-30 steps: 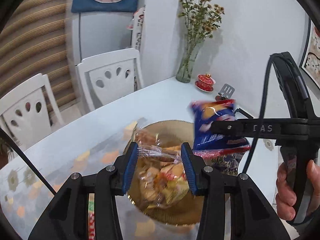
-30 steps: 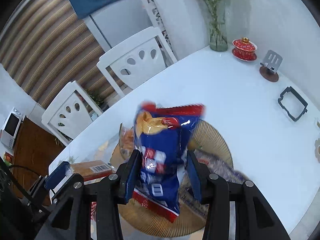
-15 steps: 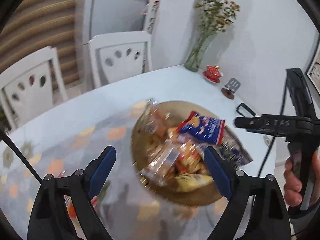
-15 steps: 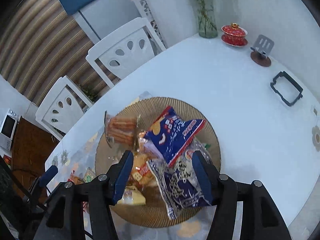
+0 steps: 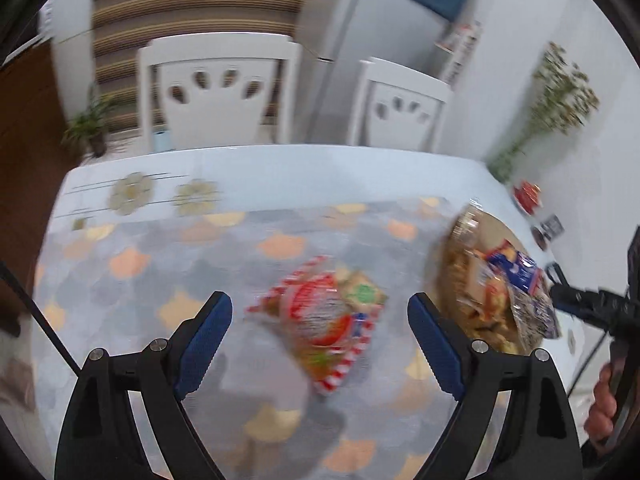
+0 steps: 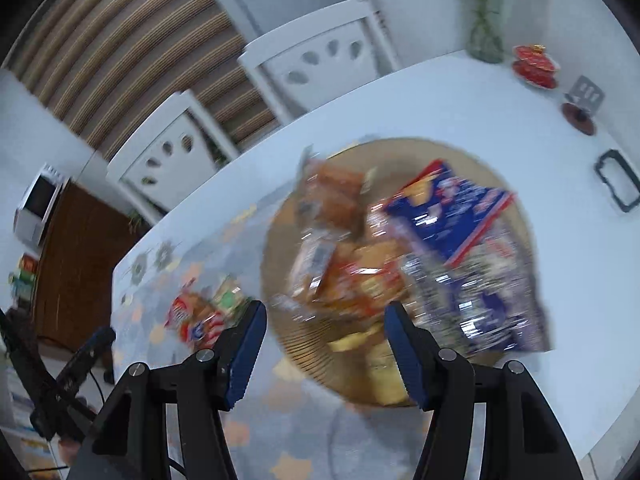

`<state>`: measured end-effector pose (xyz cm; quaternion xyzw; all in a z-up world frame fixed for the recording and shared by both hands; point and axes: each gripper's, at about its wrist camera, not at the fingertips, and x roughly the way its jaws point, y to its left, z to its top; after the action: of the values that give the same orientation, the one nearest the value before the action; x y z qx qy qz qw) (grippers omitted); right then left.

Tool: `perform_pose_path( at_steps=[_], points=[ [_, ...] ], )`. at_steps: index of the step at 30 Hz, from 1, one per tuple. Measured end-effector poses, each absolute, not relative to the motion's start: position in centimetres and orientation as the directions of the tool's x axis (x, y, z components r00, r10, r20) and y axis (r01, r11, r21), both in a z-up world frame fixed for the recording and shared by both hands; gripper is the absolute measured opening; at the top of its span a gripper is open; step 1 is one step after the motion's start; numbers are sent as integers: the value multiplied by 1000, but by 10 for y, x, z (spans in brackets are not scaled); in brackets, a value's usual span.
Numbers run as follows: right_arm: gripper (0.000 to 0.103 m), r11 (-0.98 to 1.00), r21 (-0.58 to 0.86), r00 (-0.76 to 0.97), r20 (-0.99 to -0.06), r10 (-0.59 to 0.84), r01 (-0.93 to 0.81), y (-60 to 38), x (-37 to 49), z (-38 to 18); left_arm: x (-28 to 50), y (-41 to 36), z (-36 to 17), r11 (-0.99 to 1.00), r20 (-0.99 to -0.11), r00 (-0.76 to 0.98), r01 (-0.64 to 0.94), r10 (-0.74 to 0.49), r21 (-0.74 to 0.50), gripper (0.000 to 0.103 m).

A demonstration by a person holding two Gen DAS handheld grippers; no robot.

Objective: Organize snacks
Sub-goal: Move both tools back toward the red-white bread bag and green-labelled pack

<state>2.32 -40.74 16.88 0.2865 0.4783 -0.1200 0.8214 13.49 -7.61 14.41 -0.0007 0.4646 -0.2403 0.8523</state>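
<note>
A round woven basket [image 6: 516, 200] on the table holds several snack packs, with a blue chip bag [image 6: 452, 212] on top. It also shows in the left wrist view [image 5: 444, 256]. A red-and-white snack pack [image 5: 324, 316] lies on the patterned mat, left of the basket; it also shows in the right wrist view [image 6: 196, 320]. My left gripper [image 5: 320, 336] is open and empty, hovering over that pack. My right gripper [image 6: 324, 344] is open and empty above the basket's near rim. Both views are motion-blurred.
Two white chairs [image 5: 216, 88] stand behind the table. A glass vase of flowers [image 6: 484, 36], a red lidded cup [image 6: 534, 64], a small stand [image 6: 580, 108] and a black frame [image 6: 618, 184] sit at the table's far right. A wooden cabinet [image 6: 72, 248] stands left.
Both grippers opened and dropped their packs into the basket: the clear snack bag from the left, the blue chip bag from the right. The left gripper then swung left over the red-and-white pack.
</note>
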Motion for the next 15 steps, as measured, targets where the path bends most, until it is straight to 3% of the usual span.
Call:
perform_pose_path(
  at_steps=[9, 15],
  points=[
    [59, 855, 390, 465, -861, 207, 341, -321, 56, 146, 163, -79, 105, 862, -825, 304, 346, -477, -371, 89],
    [59, 897, 336, 459, -870, 178, 288, -300, 88, 143, 173, -105, 58, 887, -868, 221, 241, -444, -393, 89]
  ],
)
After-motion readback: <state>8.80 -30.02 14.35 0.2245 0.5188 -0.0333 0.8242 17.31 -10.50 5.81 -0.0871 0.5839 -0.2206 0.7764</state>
